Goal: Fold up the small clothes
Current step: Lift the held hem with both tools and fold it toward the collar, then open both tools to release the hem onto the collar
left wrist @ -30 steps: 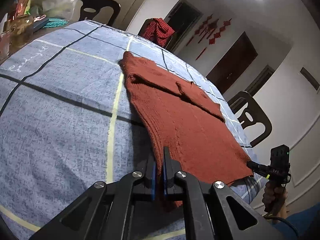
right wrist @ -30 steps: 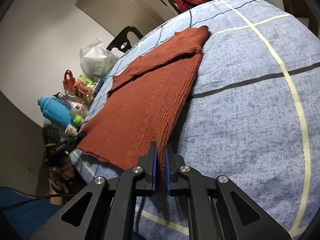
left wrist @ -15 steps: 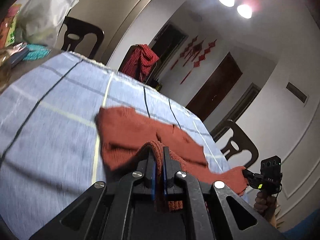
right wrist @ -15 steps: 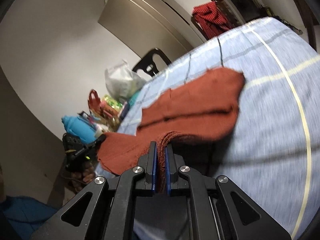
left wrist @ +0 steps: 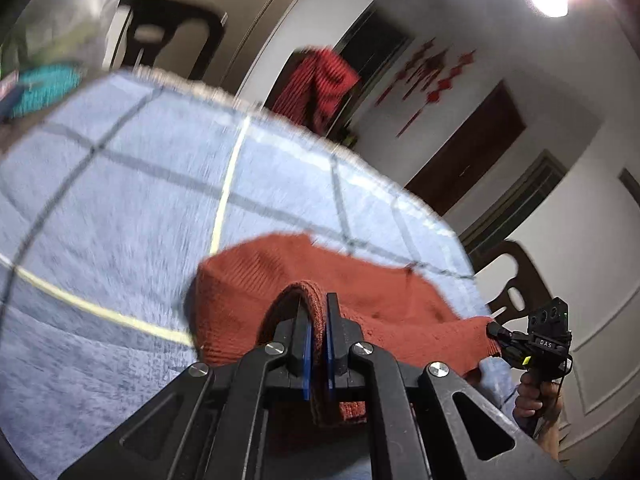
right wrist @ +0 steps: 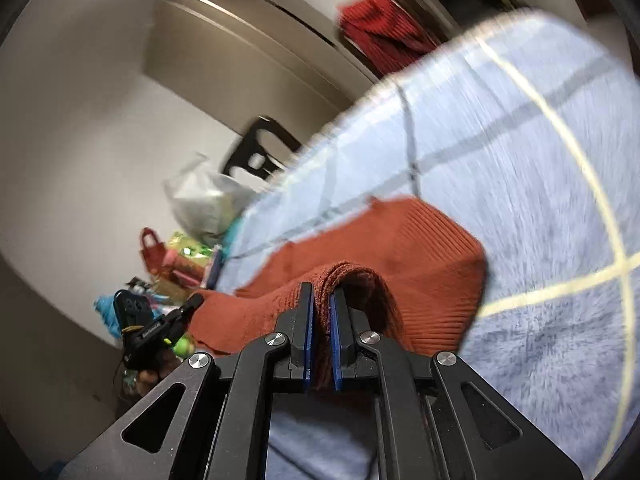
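The left hand-held gripper [left wrist: 316,320] is pinched tight on a fold of the rust-red knit top [left wrist: 360,292]. The cloth bulges up in a little hump between its blue pads [left wrist: 306,356], and a bit hangs down below them. The right hand-held gripper [right wrist: 322,320] is pinched tight on another part of the same edge, with a hump of knit cloth squeezed between its own blue pads [right wrist: 308,344].

The edge held by both grippers is lifted above the rest of the knit top, which lies flat under it. From the left wrist view, the right hand-held gripper shows at the far right, biting the corner of the cloth, with a person's hand [left wrist: 538,394] around its grip. From the right wrist view, the left hand-held gripper shows at the left, biting the other corner.

The knit top lies on a bench covered with a blue checked cloth [left wrist: 120,220] with dark and pale yellow lines.

Past the bench stands a dark chair [left wrist: 172,20]. A red cloth [left wrist: 320,84] hangs over another chair. Bags and bright things [right wrist: 188,256] sit in a pile at one side. Much of the scene is blurred.
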`<action>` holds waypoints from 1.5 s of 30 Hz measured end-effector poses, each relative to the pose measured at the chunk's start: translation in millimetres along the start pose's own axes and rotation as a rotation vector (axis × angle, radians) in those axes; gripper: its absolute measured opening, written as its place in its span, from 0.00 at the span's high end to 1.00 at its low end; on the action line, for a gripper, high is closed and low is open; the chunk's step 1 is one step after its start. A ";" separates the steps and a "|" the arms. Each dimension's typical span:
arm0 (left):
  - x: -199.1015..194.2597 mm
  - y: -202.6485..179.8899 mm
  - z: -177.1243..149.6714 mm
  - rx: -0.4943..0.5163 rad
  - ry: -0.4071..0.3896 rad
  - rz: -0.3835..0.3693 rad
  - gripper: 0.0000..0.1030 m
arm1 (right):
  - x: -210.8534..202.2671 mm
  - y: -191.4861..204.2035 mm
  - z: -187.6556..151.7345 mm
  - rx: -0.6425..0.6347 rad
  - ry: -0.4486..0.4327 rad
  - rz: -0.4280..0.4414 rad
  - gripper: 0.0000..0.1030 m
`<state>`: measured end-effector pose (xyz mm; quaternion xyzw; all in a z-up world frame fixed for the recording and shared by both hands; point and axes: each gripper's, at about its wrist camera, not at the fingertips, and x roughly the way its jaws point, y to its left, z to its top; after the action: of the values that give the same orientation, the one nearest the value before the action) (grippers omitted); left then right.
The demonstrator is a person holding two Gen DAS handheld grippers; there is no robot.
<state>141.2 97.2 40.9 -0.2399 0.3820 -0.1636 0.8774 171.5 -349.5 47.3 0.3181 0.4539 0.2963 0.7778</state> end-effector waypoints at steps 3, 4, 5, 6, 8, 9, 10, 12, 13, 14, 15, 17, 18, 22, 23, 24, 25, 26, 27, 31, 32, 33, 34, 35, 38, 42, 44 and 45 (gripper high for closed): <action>19.9 13.0 -5.7 -0.041 0.056 0.024 0.94 | 13.2 -13.3 -0.4 0.033 0.038 -0.015 0.93; 22.1 14.3 -6.4 -0.047 0.062 0.024 0.94 | 12.7 -13.0 0.2 0.033 0.039 -0.011 0.93; 22.6 14.4 -6.3 -0.049 0.062 0.021 0.94 | 12.2 -11.7 2.0 0.031 0.038 -0.007 0.93; 21.9 13.3 -5.5 -0.047 0.059 0.018 0.94 | 10.5 -9.2 4.2 0.025 0.038 -0.001 0.93; 19.8 11.0 -1.3 -0.050 0.050 0.007 0.93 | 8.7 -4.1 10.0 0.015 0.037 0.012 0.92; 18.9 10.0 1.5 -0.053 0.045 0.001 0.93 | 10.0 -2.4 14.4 0.013 0.037 0.020 0.92; 18.6 9.4 4.9 -0.058 0.038 -0.003 0.93 | 11.4 -0.4 18.6 0.014 0.036 0.031 0.92; 22.5 13.8 13.0 -0.083 0.036 -0.006 0.93 | 15.9 -1.4 27.5 0.030 0.035 0.054 0.91; 25.1 17.2 16.1 -0.106 0.037 -0.009 0.93 | 19.4 -3.7 32.3 0.045 0.035 0.062 0.91; 30.7 21.1 18.8 -0.141 0.040 -0.009 0.93 | 23.5 -6.6 36.2 0.059 0.036 0.069 0.91; 35.5 26.7 20.8 -0.178 0.049 -0.007 0.93 | 29.7 -13.3 42.0 0.087 0.040 0.074 0.91; 44.8 34.9 24.0 -0.229 0.069 -0.006 0.92 | 35.8 -24.4 47.3 0.146 0.042 0.060 0.91; 47.7 37.4 24.4 -0.243 0.074 -0.008 0.91 | 39.6 -31.8 50.4 0.186 0.039 0.051 0.90; 42.5 33.2 28.0 -0.222 0.035 -0.011 0.66 | 40.0 -31.8 54.7 0.205 0.005 0.064 0.80; 37.6 31.9 29.8 -0.213 0.010 -0.008 0.61 | 37.5 -30.6 55.9 0.203 -0.009 0.075 0.75; 33.3 32.2 32.5 -0.212 -0.011 -0.007 0.58 | 34.9 -29.3 57.0 0.200 -0.022 0.086 0.73; 28.8 32.7 34.5 -0.214 -0.029 -0.004 0.58 | 32.7 -28.2 58.1 0.199 -0.032 0.089 0.71; 24.4 33.1 36.8 -0.212 -0.048 0.005 0.58 | 28.9 -26.7 59.0 0.194 -0.048 0.093 0.71; 19.8 32.7 38.4 -0.206 -0.067 0.020 0.58 | 24.8 -24.9 59.5 0.186 -0.062 0.086 0.71; 6.2 26.3 35.8 -0.157 -0.097 0.054 0.58 | 7.9 -9.6 57.3 0.112 -0.114 0.047 0.71; 5.4 23.1 33.7 -0.141 -0.100 0.061 0.58 | 3.5 -3.6 54.5 0.084 -0.123 0.042 0.71; 4.4 19.7 30.5 -0.125 -0.098 0.068 0.58 | 0.7 2.0 51.7 0.060 -0.127 0.031 0.71; 3.9 17.0 27.0 -0.113 -0.093 0.072 0.58 | -0.8 6.0 49.0 0.041 -0.127 0.015 0.71; 3.1 14.1 24.0 -0.099 -0.086 0.070 0.58 | -1.8 11.0 45.1 0.015 -0.122 -0.003 0.71; 5.4 1.7 10.6 -0.045 -0.050 0.078 0.58 | -1.0 23.3 29.2 -0.063 -0.091 -0.075 0.71; 7.9 -20.7 -15.7 0.043 -0.001 0.075 0.58 | 6.1 40.3 -2.6 -0.196 -0.037 -0.188 0.71; 7.7 -29.8 -28.8 0.086 0.019 0.079 0.58 | 5.1 39.8 -19.7 -0.246 -0.011 -0.249 0.71; 6.3 -34.6 -36.1 0.103 0.031 0.078 0.58 | 4.7 40.4 -29.1 -0.272 -0.002 -0.290 0.71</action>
<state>114.7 54.8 34.7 -0.1769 0.3957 -0.1526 0.8882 140.5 -314.3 64.6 0.1418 0.4500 0.2395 0.8486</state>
